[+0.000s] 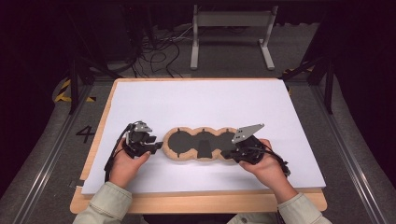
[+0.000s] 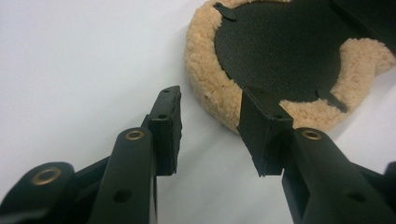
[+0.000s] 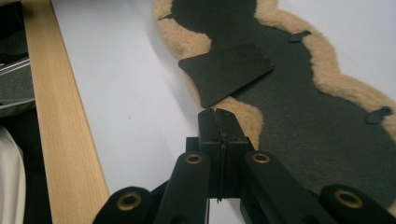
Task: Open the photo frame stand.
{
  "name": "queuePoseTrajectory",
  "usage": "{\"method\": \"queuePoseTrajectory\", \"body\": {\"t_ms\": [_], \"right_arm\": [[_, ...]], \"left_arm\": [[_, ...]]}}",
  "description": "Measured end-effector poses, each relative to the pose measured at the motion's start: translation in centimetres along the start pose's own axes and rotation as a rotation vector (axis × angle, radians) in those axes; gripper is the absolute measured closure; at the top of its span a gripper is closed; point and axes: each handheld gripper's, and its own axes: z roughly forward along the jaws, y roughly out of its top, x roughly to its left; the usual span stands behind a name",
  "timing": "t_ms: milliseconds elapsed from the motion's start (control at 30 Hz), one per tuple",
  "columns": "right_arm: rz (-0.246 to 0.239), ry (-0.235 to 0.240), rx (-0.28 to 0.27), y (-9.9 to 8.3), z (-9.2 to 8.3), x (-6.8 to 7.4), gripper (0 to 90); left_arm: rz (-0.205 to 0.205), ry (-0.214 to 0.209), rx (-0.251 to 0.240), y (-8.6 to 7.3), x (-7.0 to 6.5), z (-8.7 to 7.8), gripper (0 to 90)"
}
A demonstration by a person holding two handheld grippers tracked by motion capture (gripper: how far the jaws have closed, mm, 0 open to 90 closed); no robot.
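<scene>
One fleece pad is lying on the table, shaped as three joined round lobes, with one black lining and one loose black flap on it. Three small black tabs are showing along its rim in the right gripper view. One white sheet is covering one wooden table. Two grippers are working: left gripper, right gripper. Two hands are holding them. One metal stand is standing behind.

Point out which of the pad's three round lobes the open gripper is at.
The leftmost lobe of the fleece pad: the open left gripper sits at its edge; the right gripper is shut.
</scene>
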Motion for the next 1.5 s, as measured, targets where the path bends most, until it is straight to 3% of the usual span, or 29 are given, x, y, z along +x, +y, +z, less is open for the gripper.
{"method": "queuePoseTrajectory", "body": {"t_ms": [433, 700, 967, 1233, 1500], "right_arm": [[0.011, 0.07, 0.096, -0.2, 3.0, 0.6, 90.0], [0.018, 0.051, 0.111, -0.4, 4.7, 0.5, 90.0], [0.057, 0.058, 0.065, -0.3, 5.1, 0.0, 90.0], [0.051, 0.041, 0.019, 0.0, 4.5, 0.1, 90.0], [0.056, 0.005, -0.086, 0.4, 3.6, -0.1, 90.0]], "left_arm": [[-0.007, -0.004, -0.026, -0.1, 0.1, -0.4, 57.2], [-0.015, -0.003, -0.03, -0.3, 0.3, -0.4, 54.2], [-0.013, -0.002, -0.028, -0.5, 0.2, -0.3, 54.8], [-0.013, -0.002, -0.027, -0.5, 0.3, -0.4, 54.8], [-0.015, 0.009, -0.03, -0.5, 0.3, -0.3, 54.9]]}}
